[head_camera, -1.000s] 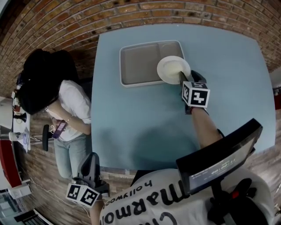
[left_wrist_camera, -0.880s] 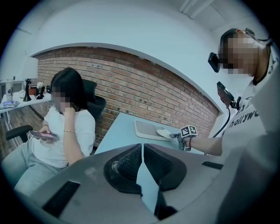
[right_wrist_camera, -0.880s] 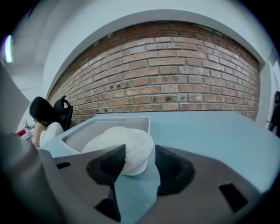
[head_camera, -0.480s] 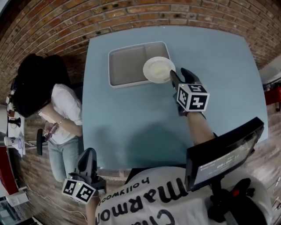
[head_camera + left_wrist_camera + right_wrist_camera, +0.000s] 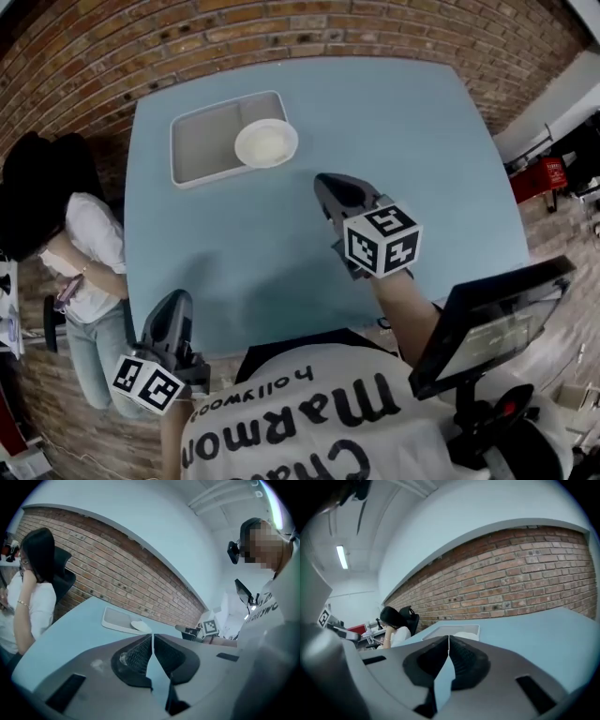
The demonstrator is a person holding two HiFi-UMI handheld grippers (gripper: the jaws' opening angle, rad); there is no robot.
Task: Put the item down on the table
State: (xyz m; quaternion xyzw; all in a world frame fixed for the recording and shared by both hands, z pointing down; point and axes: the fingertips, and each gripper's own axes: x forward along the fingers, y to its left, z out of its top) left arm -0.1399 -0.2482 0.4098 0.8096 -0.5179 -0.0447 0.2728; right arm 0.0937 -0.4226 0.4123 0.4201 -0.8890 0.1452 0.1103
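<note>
Right gripper (image 5: 325, 182), jaws just closed on nothing, mid-frame well apart from plate (image 5: 266, 142) on tray (image 5: 200, 150) upper left, so release judged done; left gripper (image 5: 175, 300) pinched together, idle.

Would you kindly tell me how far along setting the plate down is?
Done: the white plate lies on the grey tray, at its right end, on the blue table. In hand: nothing; the right gripper has just closed its jaws empty, clear of the plate; the left gripper is shut, empty. Left: nothing apparent.
</note>
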